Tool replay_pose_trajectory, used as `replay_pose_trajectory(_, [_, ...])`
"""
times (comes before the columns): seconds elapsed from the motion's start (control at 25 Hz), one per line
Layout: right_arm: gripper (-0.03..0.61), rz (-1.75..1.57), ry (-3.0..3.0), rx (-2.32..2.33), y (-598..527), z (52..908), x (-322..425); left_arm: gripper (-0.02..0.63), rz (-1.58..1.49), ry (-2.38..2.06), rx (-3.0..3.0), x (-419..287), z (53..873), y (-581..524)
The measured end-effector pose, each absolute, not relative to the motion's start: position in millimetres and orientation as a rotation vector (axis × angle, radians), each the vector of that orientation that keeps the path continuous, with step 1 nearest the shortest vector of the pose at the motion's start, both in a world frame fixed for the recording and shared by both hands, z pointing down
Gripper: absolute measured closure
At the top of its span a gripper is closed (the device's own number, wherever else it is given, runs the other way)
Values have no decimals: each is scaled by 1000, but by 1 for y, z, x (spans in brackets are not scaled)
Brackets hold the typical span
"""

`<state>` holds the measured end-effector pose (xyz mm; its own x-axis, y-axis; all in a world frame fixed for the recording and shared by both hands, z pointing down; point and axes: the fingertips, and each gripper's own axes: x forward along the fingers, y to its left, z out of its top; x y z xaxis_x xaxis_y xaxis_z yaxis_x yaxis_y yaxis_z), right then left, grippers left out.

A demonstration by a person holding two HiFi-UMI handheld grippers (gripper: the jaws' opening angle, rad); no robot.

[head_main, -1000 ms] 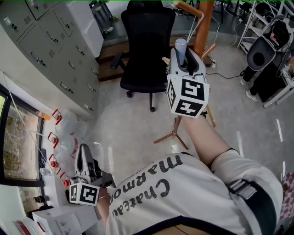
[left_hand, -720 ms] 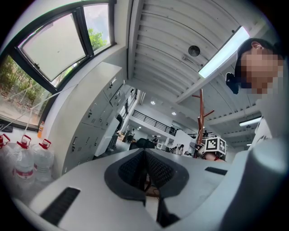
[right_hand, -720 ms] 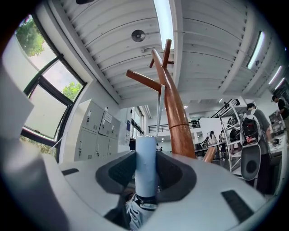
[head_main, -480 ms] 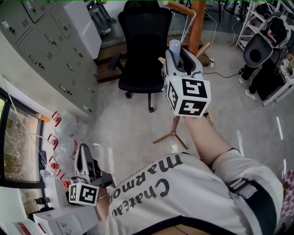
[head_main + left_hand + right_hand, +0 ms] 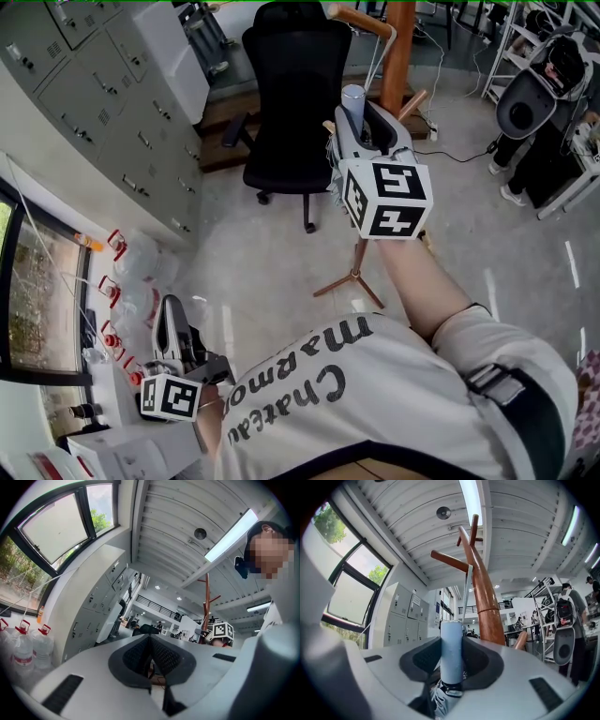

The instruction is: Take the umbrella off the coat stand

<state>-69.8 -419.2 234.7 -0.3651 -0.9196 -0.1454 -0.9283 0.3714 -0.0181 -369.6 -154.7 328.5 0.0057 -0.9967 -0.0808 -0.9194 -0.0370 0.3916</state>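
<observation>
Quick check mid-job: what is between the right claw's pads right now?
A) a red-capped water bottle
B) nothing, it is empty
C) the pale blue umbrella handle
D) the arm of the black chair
C: in the right gripper view the right claw has its pads pressed on both sides of the pale blue umbrella handle, with the wooden coat stand behind it.

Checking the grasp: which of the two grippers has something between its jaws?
The right gripper: its jaws clamp the pale blue umbrella handle. The left gripper is shut on nothing.
</observation>
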Motion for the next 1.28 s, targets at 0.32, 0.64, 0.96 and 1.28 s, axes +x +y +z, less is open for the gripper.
replay_pose_trajectory(0.32, [434, -33, 2525, -1507, -415, 232, -72, 589, -493, -2026, 2045, -373, 328, -154])
replay_pose_trajectory(0.64, [434, -120, 2522, -1383, -412, 231, -70, 589, -486, -2036, 2034, -377, 330, -154])
replay_pose_trajectory(0.96, [433, -138, 2500, -1227, -402, 211, -73, 589, -475, -2032, 2022, -378, 333, -158])
replay_pose_trajectory(1.28, [433, -84, 2503, -1145, -385, 190, -74, 589, -472, -2033, 2015, -378, 335, -158])
